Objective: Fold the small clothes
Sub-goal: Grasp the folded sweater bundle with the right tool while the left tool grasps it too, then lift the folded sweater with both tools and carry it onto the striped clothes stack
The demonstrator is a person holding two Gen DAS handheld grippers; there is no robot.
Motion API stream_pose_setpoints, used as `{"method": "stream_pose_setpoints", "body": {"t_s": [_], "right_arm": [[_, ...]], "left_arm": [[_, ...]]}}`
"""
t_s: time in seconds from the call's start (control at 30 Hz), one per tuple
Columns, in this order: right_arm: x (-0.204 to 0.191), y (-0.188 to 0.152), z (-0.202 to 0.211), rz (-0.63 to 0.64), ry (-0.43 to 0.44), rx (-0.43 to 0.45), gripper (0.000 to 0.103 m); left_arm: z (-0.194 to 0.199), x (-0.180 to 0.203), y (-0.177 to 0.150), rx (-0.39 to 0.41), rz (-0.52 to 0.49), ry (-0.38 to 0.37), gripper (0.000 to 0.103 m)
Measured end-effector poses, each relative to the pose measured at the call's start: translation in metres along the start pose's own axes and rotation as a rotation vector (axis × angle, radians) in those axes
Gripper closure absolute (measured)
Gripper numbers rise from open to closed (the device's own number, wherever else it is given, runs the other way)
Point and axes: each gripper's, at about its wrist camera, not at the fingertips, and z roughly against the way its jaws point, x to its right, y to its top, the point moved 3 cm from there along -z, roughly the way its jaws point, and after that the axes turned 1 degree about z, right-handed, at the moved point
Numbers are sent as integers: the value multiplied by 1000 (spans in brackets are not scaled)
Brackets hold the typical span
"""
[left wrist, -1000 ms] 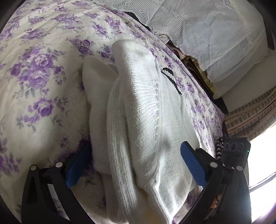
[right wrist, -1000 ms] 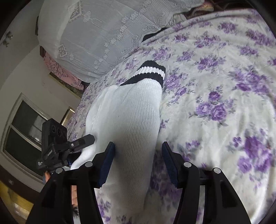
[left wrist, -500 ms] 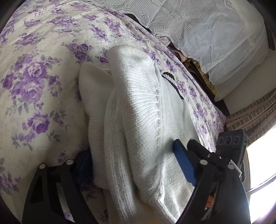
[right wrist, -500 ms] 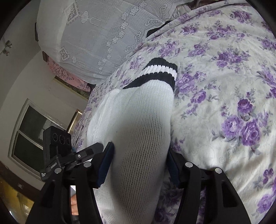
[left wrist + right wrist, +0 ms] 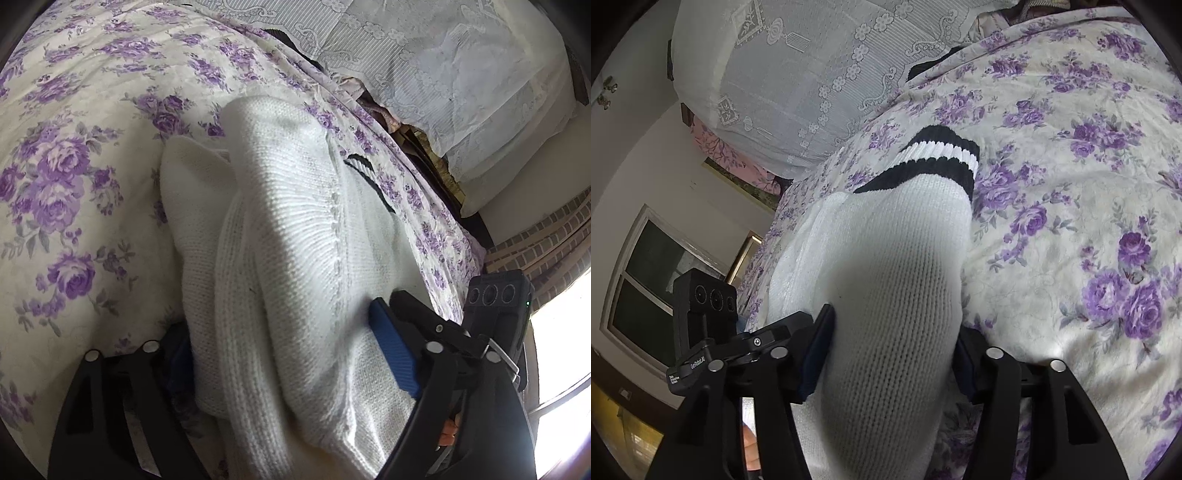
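In the left wrist view, the left claw (image 5: 291, 354) is seen closed in on the toe end of a white knitted sock (image 5: 295, 258); the blue pad (image 5: 393, 354) of one finger is pressed into the knit on one side, while the other pad is largely hidden behind bunched fabric. The sock is doubled into thick folds between the fingers. Just beyond, the right claw's black camera housing (image 5: 496, 295) is seen close beside the left one.

In the right wrist view, the right claw (image 5: 890, 354) is pinched around the same white sock (image 5: 897, 295), which fills the gap between its two dark pads and is squeezed at both sides. The left claw's camera housing (image 5: 709, 295) is visible just beside it.

Farther along, the sock is laid out on a bedspread (image 5: 1071, 184) printed with purple roses, and its cuff with two black stripes (image 5: 934, 162) rests flat on the bed at the far end. Behind the bed, a white lace cover (image 5: 798, 74) is draped over a bulky pile, and a dark window (image 5: 653, 273) is set in the pale wall.
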Motion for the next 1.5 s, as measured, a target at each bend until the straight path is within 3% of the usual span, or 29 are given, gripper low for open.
{"method": "stream_pose_setpoints", "body": {"t_s": [0.23,0.57,0.87,1.03,1.1,1.27,1.5], "right_arm": [[-17,-5,8,101,-77,44,54],[-23,-33,44,117,-126,33,54],[-17,-72,85,85,-124,8,54],[-3,-78,87,11,-72,-6,53],[-3,-78,88,9,-74,-5,53],[-16,-78,97,78,-148,18,55],[-8,-84,154,104,-234,95,56]], "left_arm": [[10,10,-5,42,-52,25,43],[19,27,-37,5,-76,9,46],[23,45,-77,-56,-91,-29,42],[13,45,-81,-92,-84,-49,26],[10,49,-81,-89,-94,-25,25],[20,77,-85,-40,-190,76,40],[11,121,-95,-79,-252,36,48]]}}
